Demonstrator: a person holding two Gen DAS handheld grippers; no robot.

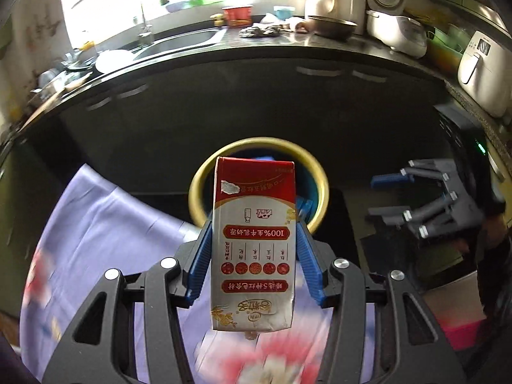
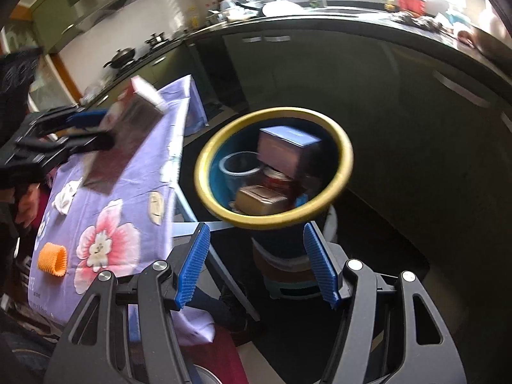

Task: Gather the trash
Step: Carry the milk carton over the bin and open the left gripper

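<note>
Left gripper [image 1: 254, 256] has its fingers clamped on the milk carton [image 1: 252, 243], held over the worktop's [image 2: 105, 172] right edge, near the yellow-rimmed bin [image 2: 342, 147]. Right gripper [image 2: 256, 265] hangs released, empty. Released early, the carton could clip the rim and fall outside.

Left wrist view: looking forward and down along the left gripper [image 1: 252, 252], close over a flowered cloth [image 1: 105, 224], toward a yellow-rimmed bin [image 1: 315, 172] and the dark counter [image 1: 256, 51] behind. Right wrist view: also tilted down, from the right gripper [image 2: 256, 265], nearer the bin [image 2: 272, 219] and peering straight into it. Shared between both: bin, cloth [image 2: 128, 172], counter [image 2: 320, 20]. Each gripper caught in the other's view, at right [image 1: 384, 198] and at left [image 2: 105, 128].
</note>
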